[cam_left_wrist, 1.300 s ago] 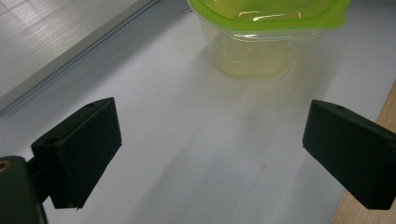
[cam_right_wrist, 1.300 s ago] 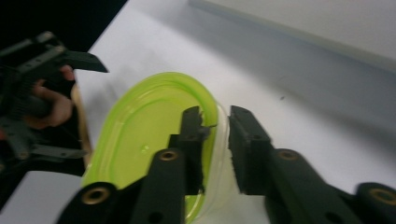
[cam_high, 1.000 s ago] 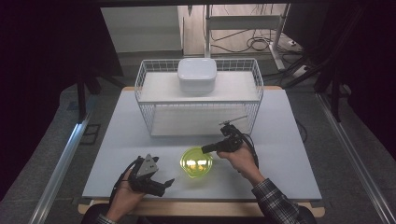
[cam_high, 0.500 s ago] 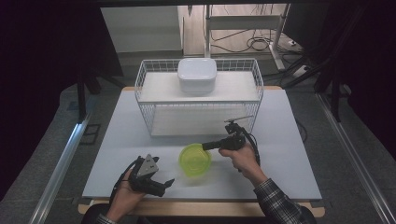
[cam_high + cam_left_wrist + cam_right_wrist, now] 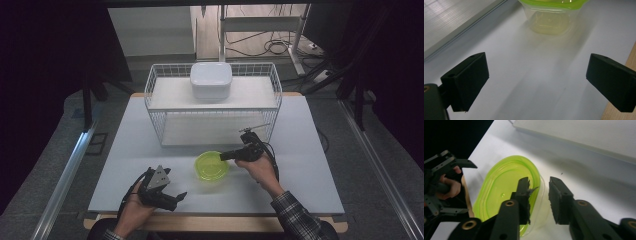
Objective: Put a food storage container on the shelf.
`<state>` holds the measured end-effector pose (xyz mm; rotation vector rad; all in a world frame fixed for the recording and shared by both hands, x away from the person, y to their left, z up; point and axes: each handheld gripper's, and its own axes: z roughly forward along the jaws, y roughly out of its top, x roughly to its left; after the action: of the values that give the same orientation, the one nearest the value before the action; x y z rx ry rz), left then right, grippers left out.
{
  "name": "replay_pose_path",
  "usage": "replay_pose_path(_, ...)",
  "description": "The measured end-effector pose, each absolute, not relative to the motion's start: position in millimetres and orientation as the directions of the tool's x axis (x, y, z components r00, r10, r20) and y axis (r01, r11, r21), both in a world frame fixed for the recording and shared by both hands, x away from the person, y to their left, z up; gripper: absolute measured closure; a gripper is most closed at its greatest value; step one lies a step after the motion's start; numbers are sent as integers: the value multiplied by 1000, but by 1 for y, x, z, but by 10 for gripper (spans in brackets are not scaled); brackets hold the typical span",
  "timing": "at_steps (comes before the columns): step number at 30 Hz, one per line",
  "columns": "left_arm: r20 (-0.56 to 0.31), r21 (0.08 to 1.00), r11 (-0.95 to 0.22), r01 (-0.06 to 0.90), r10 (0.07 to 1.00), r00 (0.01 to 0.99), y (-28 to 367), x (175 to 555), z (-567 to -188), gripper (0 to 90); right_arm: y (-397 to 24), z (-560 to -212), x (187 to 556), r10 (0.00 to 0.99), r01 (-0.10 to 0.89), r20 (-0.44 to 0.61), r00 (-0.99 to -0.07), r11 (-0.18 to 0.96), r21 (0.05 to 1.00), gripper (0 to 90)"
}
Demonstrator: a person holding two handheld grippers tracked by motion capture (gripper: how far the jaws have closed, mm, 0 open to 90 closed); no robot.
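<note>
Here, green lidded container (image 5: 212, 166) straddled at its right rim by right gripper (image 5: 226, 156) — jaws just parted, unpressed — left gripper (image 5: 176, 198) gaping wide nearby, white table (image 5: 310, 175), dark room.

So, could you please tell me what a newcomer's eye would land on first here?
Probably the bright green container near the middle of the white table, with the right tongs open astride its rim. Behind it stands a white wire basket with a white box on top; the left tongs rest open near the front edge.
</note>
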<state>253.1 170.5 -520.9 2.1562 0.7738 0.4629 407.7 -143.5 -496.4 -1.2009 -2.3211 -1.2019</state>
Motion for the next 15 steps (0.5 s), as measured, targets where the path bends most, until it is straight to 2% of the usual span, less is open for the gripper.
replay_pose_path(5, 71, 775, -509, 374, 659, 749, 170, 253, -521, 43, -144, -494, 404, 571, 784, 556, -604, 301, 543, 623)
replay_pose_path(8, 72, 774, -511, 374, 658, 750, 170, 253, -521, 43, -145, -497, 402, 572, 794, 565, -594, 303, 527, 621)
replay_pose_path(12, 72, 774, -512, 373, 656, 751, 170, 253, -521, 43, -148, -501, 403, 551, 822, 619, -560, 276, 498, 748)
replay_pose_path(15, 72, 774, -512, 373, 656, 751, 170, 253, -521, 43, -148, -500, 403, 534, 830, 641, -552, 279, 483, 802)
